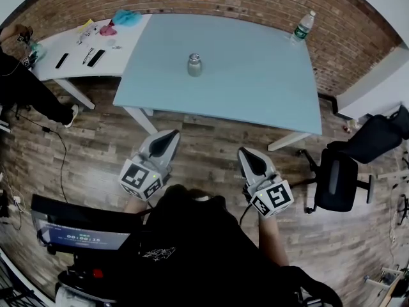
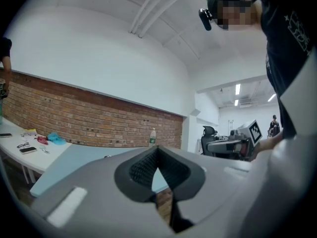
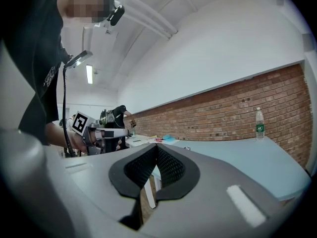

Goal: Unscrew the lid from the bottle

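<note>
1. My left tool (image 1: 170,137) and right tool (image 1: 245,153) are both closed and empty, low in the frame, well short of the bench (image 1: 255,88).
2. The small bottle (image 1: 194,64) stands upright, upper middle, alone on the bench.
3. My plan is to open both tools, clamp the round, glassy-looking body, and pinch the silvery lid (image 1: 194,57) squarely.
4. The smooth, pale-blue top may let it slide.

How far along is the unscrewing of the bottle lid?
Done: nothing; the small bottle stands alone on the table, seemingly capped. In hand: nothing; left gripper and right gripper are shut, empty, short of it. Left: reach, grip, unscrew.
</note>
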### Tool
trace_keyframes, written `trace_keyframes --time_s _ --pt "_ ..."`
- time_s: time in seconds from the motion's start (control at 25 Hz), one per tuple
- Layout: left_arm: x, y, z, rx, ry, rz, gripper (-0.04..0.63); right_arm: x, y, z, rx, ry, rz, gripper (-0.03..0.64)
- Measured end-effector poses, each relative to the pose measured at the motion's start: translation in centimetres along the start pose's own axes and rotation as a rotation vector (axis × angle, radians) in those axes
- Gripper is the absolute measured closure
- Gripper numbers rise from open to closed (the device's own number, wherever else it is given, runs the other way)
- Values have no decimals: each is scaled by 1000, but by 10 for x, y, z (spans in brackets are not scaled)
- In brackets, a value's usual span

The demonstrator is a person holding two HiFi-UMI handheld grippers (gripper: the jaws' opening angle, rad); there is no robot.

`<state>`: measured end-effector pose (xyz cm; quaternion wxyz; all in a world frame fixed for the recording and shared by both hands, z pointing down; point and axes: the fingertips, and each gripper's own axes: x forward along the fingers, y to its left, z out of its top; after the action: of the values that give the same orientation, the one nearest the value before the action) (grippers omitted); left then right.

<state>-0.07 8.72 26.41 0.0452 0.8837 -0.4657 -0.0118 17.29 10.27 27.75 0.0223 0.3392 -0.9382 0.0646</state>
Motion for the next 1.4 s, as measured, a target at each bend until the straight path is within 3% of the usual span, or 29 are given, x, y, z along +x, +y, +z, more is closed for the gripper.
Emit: trace_keyframes --time_s 0.32,0.88,1.4 --pt "13 29 0 -33 11 -29 595 31 -5 2 6 36 -19 615" --pt "11 38 -5 -27 7 -40 595 33 0 0 13 12 -36 615" --pt "32 108 8 -34 -8 -83 595 103 -5 15 -8 24 -65 614"
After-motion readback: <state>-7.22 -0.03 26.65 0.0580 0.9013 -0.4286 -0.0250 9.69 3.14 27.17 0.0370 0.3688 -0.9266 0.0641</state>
